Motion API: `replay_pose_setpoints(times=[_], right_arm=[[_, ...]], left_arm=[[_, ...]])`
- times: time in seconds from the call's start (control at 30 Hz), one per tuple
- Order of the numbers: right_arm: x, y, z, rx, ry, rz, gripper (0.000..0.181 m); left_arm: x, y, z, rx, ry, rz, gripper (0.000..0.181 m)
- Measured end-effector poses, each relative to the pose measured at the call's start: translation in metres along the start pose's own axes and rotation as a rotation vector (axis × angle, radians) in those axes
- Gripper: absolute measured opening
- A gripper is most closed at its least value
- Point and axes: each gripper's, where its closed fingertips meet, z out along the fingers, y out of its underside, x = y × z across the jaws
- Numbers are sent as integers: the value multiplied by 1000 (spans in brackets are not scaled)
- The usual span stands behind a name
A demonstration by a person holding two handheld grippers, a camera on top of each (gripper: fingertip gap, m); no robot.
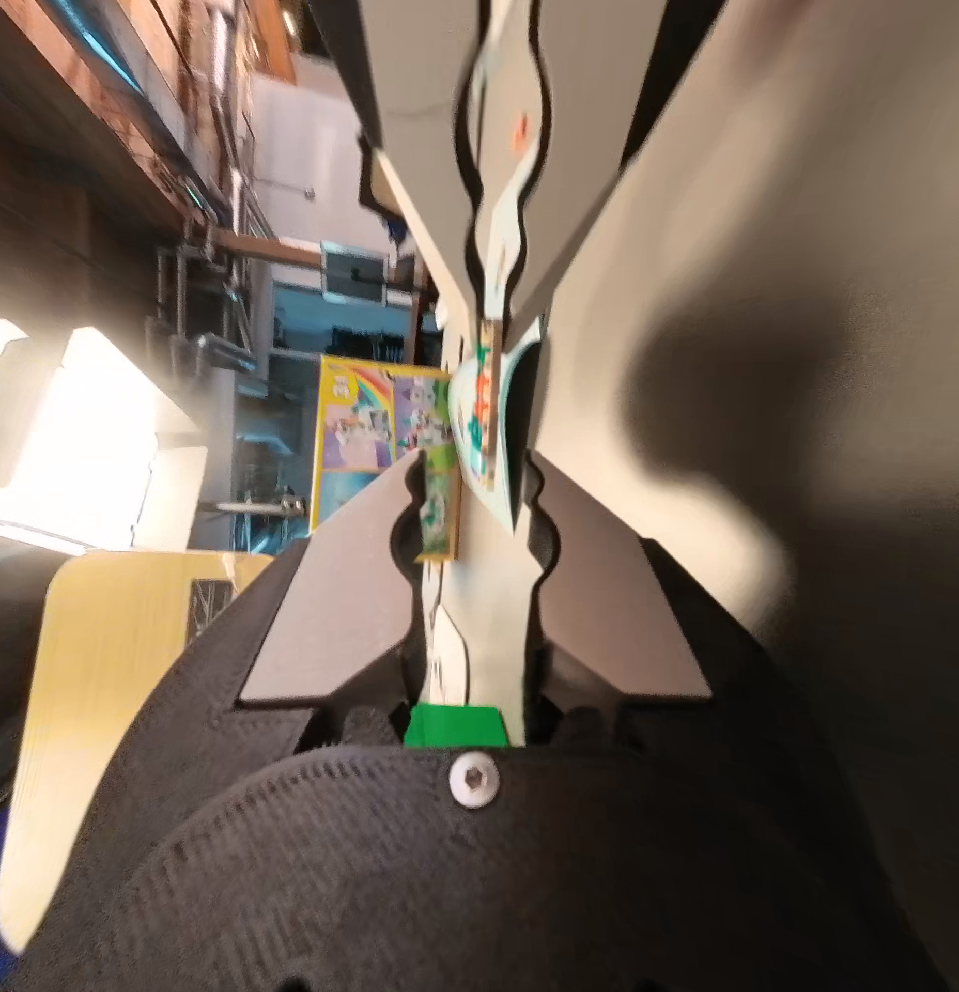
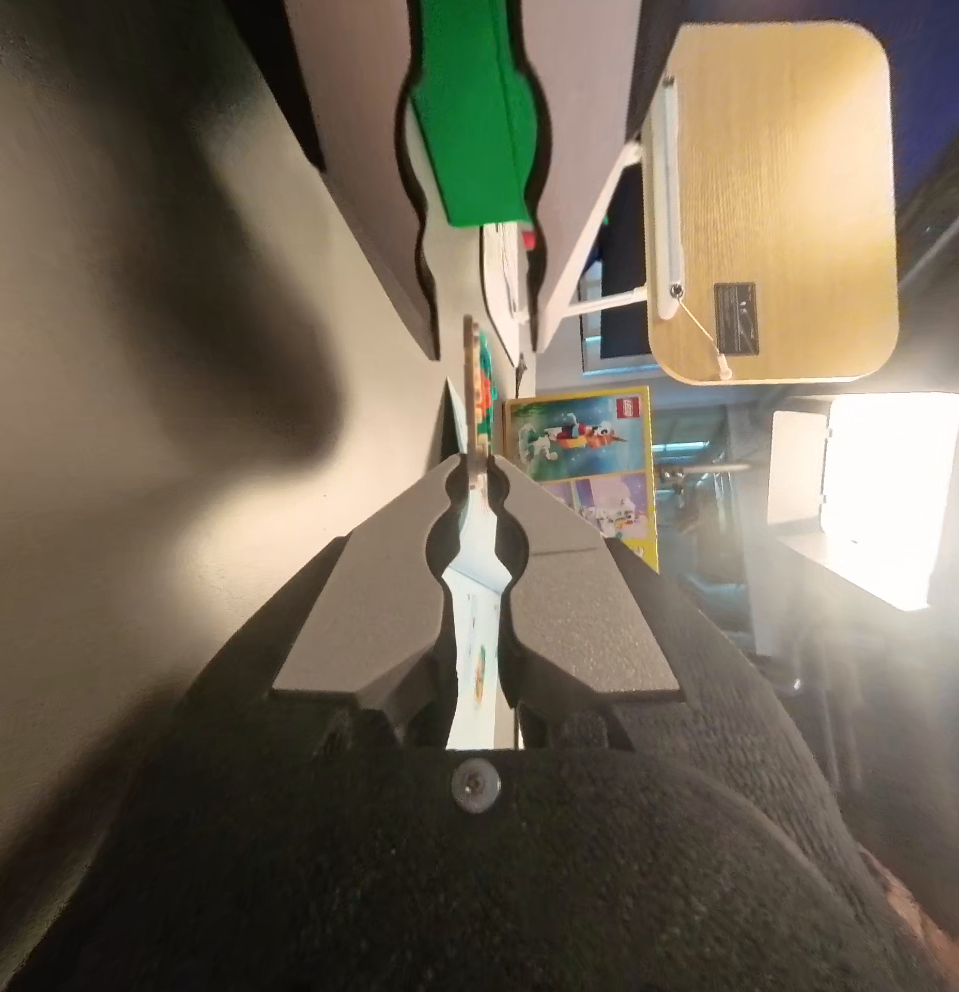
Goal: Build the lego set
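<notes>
Both hand-held grippers clamp a thin tan lego plate (image 2: 471,397) bearing orange and teal pieces.

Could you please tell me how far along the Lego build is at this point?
Early stage. Done: a few orange and teal bricks sit on the tan plate. In hand: the right gripper pinches the plate's edge; the left gripper faces it, grip unclear. Left: most of the model, judging by the box.
</notes>
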Motion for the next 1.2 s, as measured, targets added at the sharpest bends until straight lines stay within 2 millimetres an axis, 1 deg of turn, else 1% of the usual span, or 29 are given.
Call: replay_pose_setpoints(times=[0.03, 0.1, 0.17, 0.23, 0.27, 0.4, 0.53, 0.77, 0.83, 0.9, 0.97, 1.0, 1.03, 1.07, 1.13, 1.2], right_arm=[[1, 2, 1, -12, 2, 4, 5], [1, 3, 1, -20, 9, 10, 5], [1, 1, 1, -16, 9, 9, 5], [1, -1, 1, -17, 12, -1, 5], [0, 0, 1, -19, 12, -7, 5], [4, -4, -1, 2, 30, 7, 5], [2, -4, -1, 4, 17, 11, 5], [2, -12, -5, 58, 16, 0, 5], [1, -12, -5, 62, 16, -14, 5], [0, -14, -8, 91, 6, -20, 5], [-4, -16, -15, 163, -45, 8, 7], [-4, -12, -19, 187, -80, 58, 15], [-1, -2, -23, 184, -108, 131, 22], [6, 12, -26, 168, -120, 213, 25], [19, 48, -34, 134, -142, 366, 25], [26, 91, -40, 91, -200, 523, 25]], left_arm=[[-1, -6, -3, 34, -8, -5, 34], [4, -18, -5, 85, 12, -9, 30], [11, -21, -2, 80, 8, 47, 26], [9, -21, 0, 67, -36, 107, 15], [6, -21, 0, 71, -63, 125, 5], [0, -23, -4, 93, -89, 147, 4], [3, -21, -3, 95, -84, 180, 5], [5, -6, 4, 51, -67, 215, 5], [5, -6, 3, 58, -68, 224, 5], [2, -7, 1, 72, -84, 225, 4], [0, -7, -1, 81, -94, 227, 3], [-2, -6, -2, 83, -102, 233, 3], [-3, -7, -3, 96, -112, 241, 4], [-4, -7, -4, 105, -120, 240, 4], [-7, -7, -6, 115, -124, 229, 4], [-8, -8, -7, 123, -127, 223, 4]])
